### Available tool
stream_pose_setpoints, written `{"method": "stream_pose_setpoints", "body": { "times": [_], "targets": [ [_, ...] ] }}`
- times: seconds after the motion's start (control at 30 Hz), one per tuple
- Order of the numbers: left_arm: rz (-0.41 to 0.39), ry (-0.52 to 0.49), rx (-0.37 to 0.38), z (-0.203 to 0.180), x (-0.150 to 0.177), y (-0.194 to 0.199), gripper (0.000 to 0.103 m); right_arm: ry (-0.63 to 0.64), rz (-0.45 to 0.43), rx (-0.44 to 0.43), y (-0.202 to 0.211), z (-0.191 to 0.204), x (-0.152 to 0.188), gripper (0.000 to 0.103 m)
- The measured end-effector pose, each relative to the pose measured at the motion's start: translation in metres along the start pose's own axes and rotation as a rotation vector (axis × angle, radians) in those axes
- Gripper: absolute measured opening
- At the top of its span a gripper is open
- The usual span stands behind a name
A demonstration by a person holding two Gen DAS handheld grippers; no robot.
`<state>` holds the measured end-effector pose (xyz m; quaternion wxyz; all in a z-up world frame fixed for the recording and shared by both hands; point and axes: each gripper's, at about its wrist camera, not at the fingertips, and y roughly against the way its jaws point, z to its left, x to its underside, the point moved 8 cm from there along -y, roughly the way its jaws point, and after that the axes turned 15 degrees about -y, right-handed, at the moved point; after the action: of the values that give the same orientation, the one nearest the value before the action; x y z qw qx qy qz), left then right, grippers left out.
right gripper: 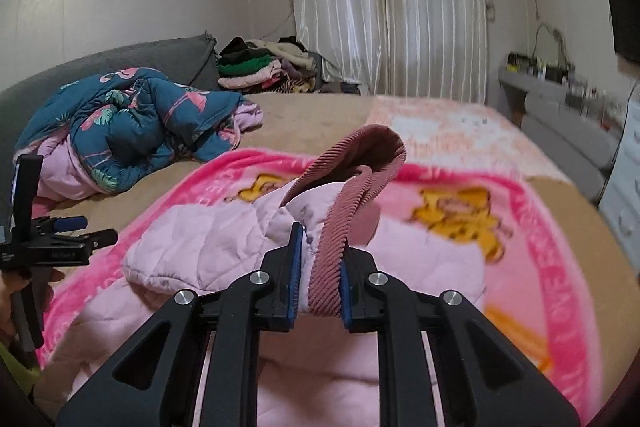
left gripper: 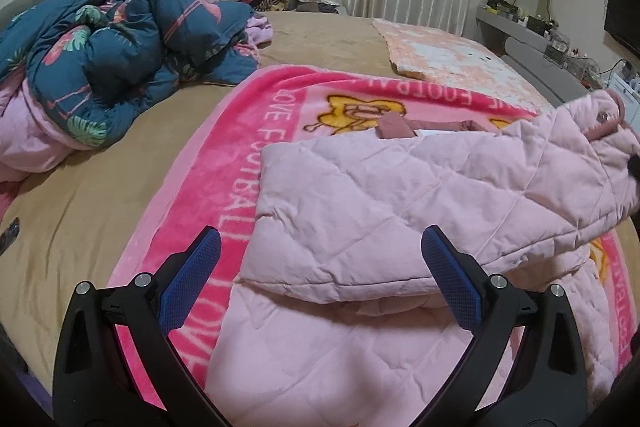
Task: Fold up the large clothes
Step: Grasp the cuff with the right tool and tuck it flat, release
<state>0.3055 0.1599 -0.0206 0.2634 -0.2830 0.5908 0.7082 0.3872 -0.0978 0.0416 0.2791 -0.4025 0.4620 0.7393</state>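
A pink quilted jacket (left gripper: 400, 211) lies part-folded on a pink "LOVE FOOTBALL" blanket (left gripper: 236, 163) spread over the bed (left gripper: 100, 187), w/ one section lifted by the right claw (right gripper: 318, 263), which is clamped on the jacket's ribbed corduroy trim (right gripper: 340, 223) and a fold of quilting beside it. The left claw (left gripper: 320, 267) hangs wide open just above the jacket's near edge, gripping nothing.

Risk, judged from this pose: the right-hand grip takes mostly trim, so the padded bulk could slide out or drag the lower layers askew as the flap is carried across; the plush blanket may also bunch under it. W/ the left claw not pinning the near edge, nothing anchors the fold line.

Pose: right claw low and level, pointing toward the curtains (right gripper: 388, 7), jacket draped up and over its fingers. Left claw tilted down over the bed, fingers straddling the folded edge. A rumpled blue floral quilt (left gripper: 120, 55) sits well apart, near the headboard.
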Motion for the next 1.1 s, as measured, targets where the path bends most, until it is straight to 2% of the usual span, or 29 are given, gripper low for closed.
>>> {"method": "stream_pose_setpoints", "body": {
  "times": [0.23,0.4,0.83,1.03,1.07,1.1],
  "targets": [
    [-0.007,-0.009,0.016,-0.004,-0.006,-0.005,0.094,-0.015,0.019,0.023,-0.010,-0.016,0.003,0.014],
    [0.001,-0.018,0.039,-0.012,0.000,-0.012,0.094,-0.087,0.059,0.051,-0.024,-0.034,0.016,0.014],
    [0.031,-0.026,0.079,-0.027,0.009,-0.028,0.094,-0.217,0.205,0.142,-0.057,-0.068,0.073,0.019],
    [0.028,-0.056,0.080,-0.037,0.006,-0.026,0.094,-0.317,0.233,0.166,-0.058,-0.084,0.089,0.041],
    [0.028,-0.058,0.081,-0.037,0.006,-0.026,0.094,-0.327,0.224,0.174,-0.054,-0.085,0.088,0.051],
    [0.026,-0.059,0.082,-0.037,0.005,-0.025,0.094,-0.332,0.213,0.179,-0.051,-0.087,0.086,0.057]
  ]
}}
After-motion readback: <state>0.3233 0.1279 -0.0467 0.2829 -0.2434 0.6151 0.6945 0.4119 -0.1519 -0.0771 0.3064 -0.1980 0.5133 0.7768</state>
